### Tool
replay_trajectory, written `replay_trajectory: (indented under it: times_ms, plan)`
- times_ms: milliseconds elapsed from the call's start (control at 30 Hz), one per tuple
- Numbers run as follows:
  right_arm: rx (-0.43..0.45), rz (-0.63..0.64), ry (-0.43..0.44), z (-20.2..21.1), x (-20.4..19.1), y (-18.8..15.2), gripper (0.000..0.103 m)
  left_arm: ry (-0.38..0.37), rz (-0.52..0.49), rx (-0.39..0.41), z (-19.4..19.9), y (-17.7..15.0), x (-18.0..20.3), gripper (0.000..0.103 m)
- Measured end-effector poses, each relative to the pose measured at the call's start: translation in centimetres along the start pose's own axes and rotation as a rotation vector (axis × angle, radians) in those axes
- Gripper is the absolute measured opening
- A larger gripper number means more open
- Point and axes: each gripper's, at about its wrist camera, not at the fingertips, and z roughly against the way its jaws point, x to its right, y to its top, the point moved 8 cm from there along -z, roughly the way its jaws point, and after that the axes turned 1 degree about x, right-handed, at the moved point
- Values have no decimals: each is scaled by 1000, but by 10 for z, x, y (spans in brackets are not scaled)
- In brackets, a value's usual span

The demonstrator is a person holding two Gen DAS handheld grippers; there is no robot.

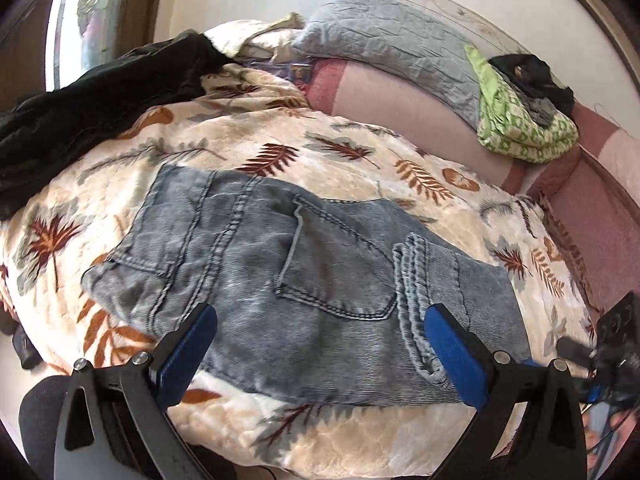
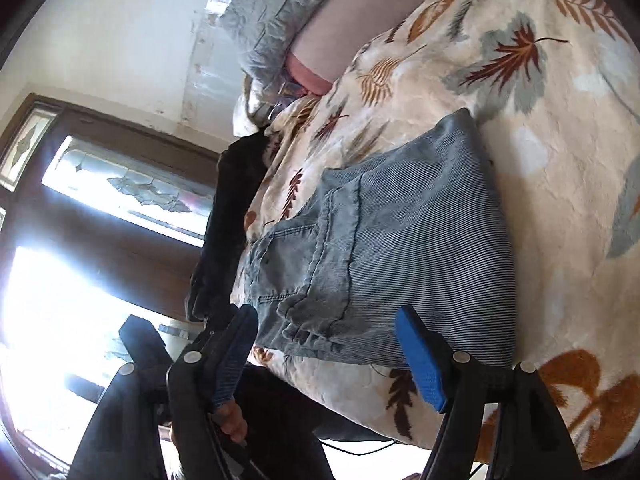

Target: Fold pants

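My left gripper has its fingers spread wide, holding nothing; my right gripper is the same. The pants, already a compact denim bundle, lie on the leaf-print blanket just ahead of both, long axis crossing my left fingers. Both hover about equally near, I judge.

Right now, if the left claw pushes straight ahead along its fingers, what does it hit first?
Most likely the folded jeans: the open left claw straddles their near edge above the leaf-print blanket. Depth is uncertain.
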Motion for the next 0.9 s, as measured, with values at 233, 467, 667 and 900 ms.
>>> replay_trajectory:
  times_ms: [233, 467, 667, 900]
  plan:
    - [44, -23, 98, 5, -14, 6, 78, 60, 151, -37, 8, -13, -46, 103]
    - [-110, -44, 221, -70, -71, 7, 78, 57, 188, -66, 10, -30, -62, 103]
    - [-222, -78, 192, -117, -57, -25, 78, 21, 230, -62, 11, -37, -76, 103]
    - [-180, -42, 169, -105, -76, -14, 79, -3, 278, -57, 2, -37, -90, 103]
